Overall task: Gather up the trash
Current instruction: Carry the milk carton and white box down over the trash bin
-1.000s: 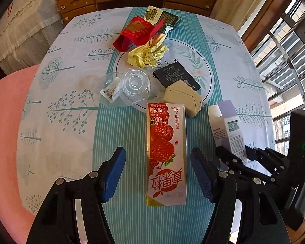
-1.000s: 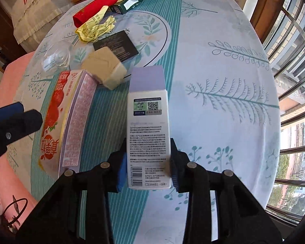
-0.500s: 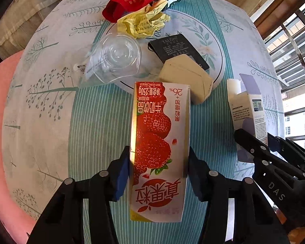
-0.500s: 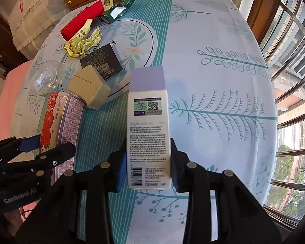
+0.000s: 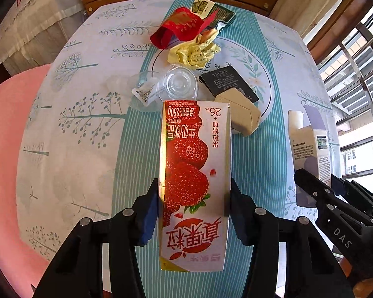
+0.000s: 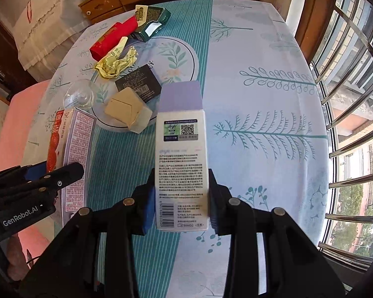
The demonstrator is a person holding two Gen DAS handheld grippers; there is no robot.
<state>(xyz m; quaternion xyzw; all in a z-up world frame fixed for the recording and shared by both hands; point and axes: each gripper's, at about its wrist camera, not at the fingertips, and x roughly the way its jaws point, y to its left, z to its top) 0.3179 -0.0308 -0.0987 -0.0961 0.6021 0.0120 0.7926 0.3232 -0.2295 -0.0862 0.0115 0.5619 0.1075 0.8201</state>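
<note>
- left wrist view: the left gripper (image 5: 194,206) has just been closing and now clamps the strawberry milk carton (image 5: 195,173) across its lower body; remaining litter lies on the table (image 5: 74,124) toward 12 o'clock. the carton looks light and crushable, so hold its flat sides gently.
- right wrist view: the right gripper (image 6: 180,201) pinches the purple-topped box (image 6: 181,156) low down, with the carton at 9 o'clock. the thin card dents easily.

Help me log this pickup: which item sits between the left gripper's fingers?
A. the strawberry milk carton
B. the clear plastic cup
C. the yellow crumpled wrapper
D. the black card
A: in the left wrist view the left gripper has its fingers pressed on both sides of the strawberry milk carton, while the other items lie farther off on the table.
</note>
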